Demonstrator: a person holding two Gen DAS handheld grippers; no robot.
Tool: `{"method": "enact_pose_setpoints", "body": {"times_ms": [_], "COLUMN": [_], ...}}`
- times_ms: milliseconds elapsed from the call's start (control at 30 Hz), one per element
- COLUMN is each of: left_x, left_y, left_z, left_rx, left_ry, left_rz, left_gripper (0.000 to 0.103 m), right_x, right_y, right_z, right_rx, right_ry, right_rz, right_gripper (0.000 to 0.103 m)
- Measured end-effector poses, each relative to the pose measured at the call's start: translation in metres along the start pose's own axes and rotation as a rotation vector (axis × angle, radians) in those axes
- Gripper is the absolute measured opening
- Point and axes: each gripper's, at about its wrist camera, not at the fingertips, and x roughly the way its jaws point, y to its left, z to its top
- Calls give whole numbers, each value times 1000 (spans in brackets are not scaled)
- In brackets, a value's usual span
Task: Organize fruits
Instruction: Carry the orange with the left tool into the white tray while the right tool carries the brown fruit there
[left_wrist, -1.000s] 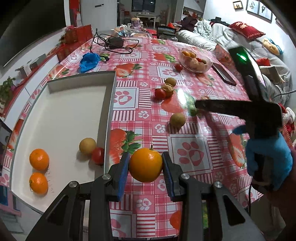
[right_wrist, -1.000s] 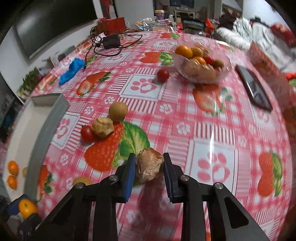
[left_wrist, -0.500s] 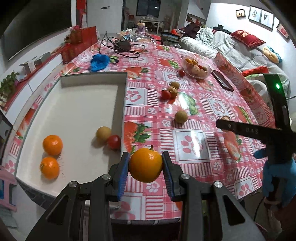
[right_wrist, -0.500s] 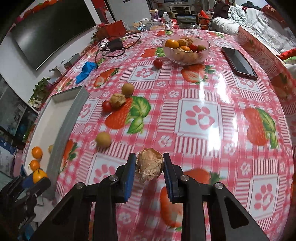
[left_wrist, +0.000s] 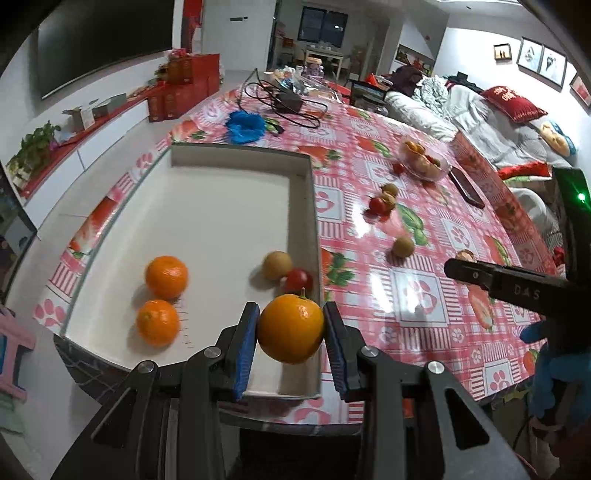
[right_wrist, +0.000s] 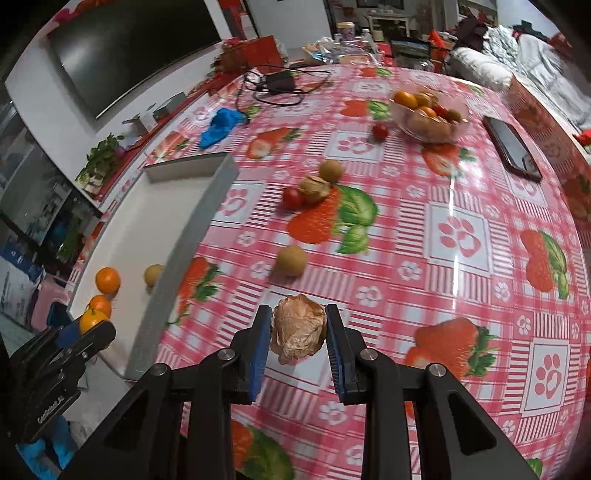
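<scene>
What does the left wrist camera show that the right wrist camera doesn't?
Only the left view shows the tomato in the tray, and the sofa.

Only the right view shows the papery husked fruit plainly, clamped in the right gripper.

Both show the left gripper holding an orange, two oranges in the tray, the glass bowl, the phone and the loose fruit on the cloth.
</scene>
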Motion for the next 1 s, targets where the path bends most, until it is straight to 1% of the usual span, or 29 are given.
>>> {"method": "enact_pose_setpoints", "body": {"times_ms": [200, 333, 500, 767, 1000], "left_x": [-6, -6, -7, -5, -5], "left_y": [20, 31, 39, 48, 63], "left_z": [7, 10, 12, 14, 24], "left_rx": [-20, -29, -39, -45, -43], "left_ry": [-22, -25, -32, -32, -41], "left_rz": [15, 26, 30, 33, 44], "left_gripper": [38, 38, 38, 38, 38], "right_x": [2, 5, 8, 12, 18], "right_y": [25, 43, 64, 86, 99], "right_z": [4, 9, 12, 16, 22], "right_rx": [-40, -58, -95, -132, -158], "right_ry": [4, 6, 12, 20, 31], "right_rz": [15, 41, 53, 64, 71], "right_gripper": [31, 31, 31, 31, 31]}}
